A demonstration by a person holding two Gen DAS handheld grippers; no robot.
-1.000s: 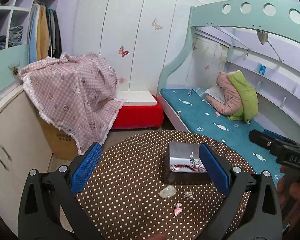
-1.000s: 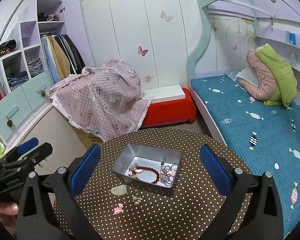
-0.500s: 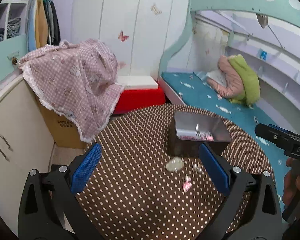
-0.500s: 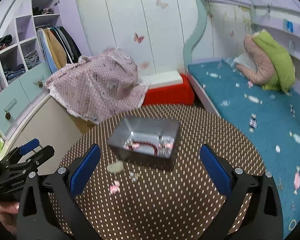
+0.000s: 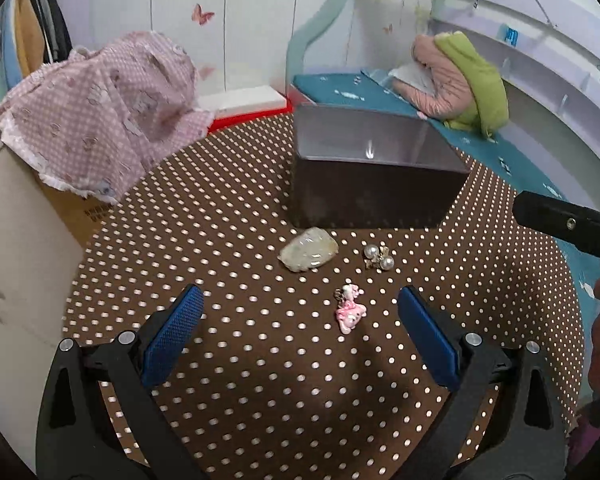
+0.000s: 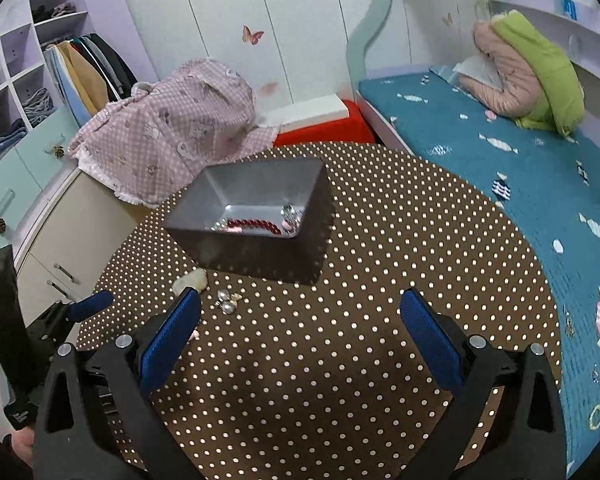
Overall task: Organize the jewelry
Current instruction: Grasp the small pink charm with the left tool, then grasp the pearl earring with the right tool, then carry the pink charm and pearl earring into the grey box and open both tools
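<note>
over the last second both tongs have dropped low and pushed in toward the polka-dot tabletop (image 5: 228, 216), so the loose pieces that sat small and far off now fill the left wrist view. the left tongs (image 5: 300, 336) are spread wide with nothing between the blue pads, hanging just short of the pink charm (image 5: 350, 309), which lies almost between the fingertips; beyond it sit the pearl earrings (image 5: 379, 257) and the pale stone pendant (image 5: 309, 249), the stone just in front of the metal tin (image 5: 374, 184). the right tongs (image 6: 300, 336) are likewise wide open and empty, over bare cloth nearer the bed side, with the earrings and stone just past the left pad. inside the tin the red bead bracelet (image 6: 254, 225) and some silver pieces already lie on the bottom. none of the jewelry itself appears to have shifted; only the viewpoints have closed in. that reads as the approach to the next pickup, probably the pink charm by the left tongs, with three pieces left to go into the tin.
</note>
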